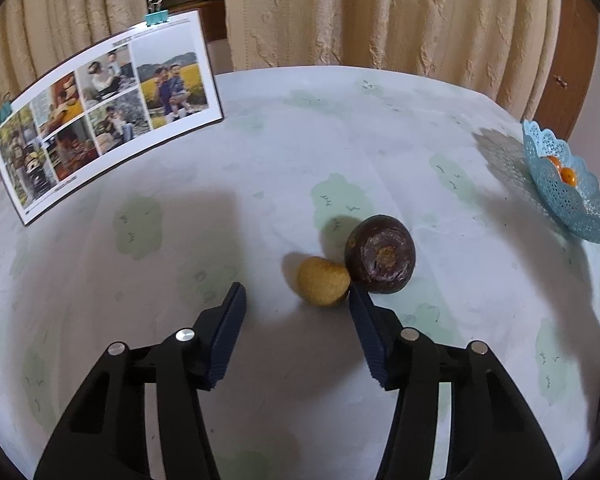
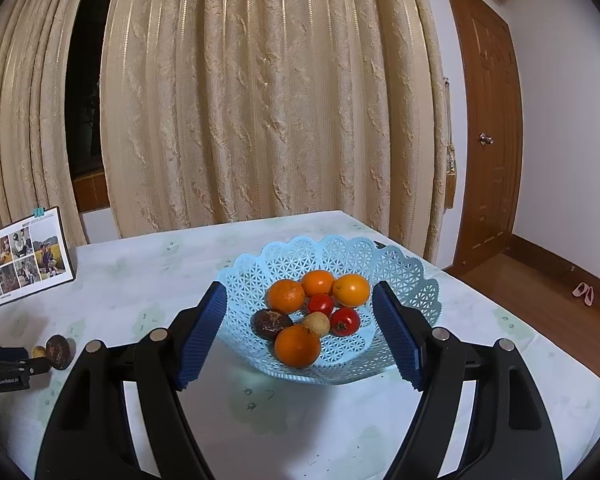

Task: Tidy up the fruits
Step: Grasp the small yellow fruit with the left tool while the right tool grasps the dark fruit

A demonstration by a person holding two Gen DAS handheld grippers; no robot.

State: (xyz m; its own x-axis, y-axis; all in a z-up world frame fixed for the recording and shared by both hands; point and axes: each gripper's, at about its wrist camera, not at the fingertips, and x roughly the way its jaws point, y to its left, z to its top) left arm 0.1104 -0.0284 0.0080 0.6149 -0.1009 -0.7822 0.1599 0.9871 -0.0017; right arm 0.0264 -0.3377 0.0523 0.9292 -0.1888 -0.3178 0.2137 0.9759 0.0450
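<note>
A small yellow-brown fruit [image 1: 323,286] lies on the tablecloth against a dark purple-brown round fruit [image 1: 380,259]. My left gripper [image 1: 296,294] points down at them, open; the yellow fruit sits between its tips, close to the right finger [image 1: 364,320] and well apart from the left one. The right wrist view shows the same pair [image 2: 56,352] at the far left, with the left gripper [image 2: 8,364] beside them. My right gripper [image 2: 300,292] is open and empty in front of the light blue lattice basket [image 2: 328,244], which holds several oranges [image 2: 297,346], red fruits [image 2: 345,321], a dark fruit and a small yellow one.
A photo board [image 1: 100,120] with teal clips stands at the table's back left. The blue basket [image 1: 572,200] sits at the right edge in the left wrist view. Beige curtains hang behind the table. A wooden door [image 2: 484,140] and bare floor lie to the right.
</note>
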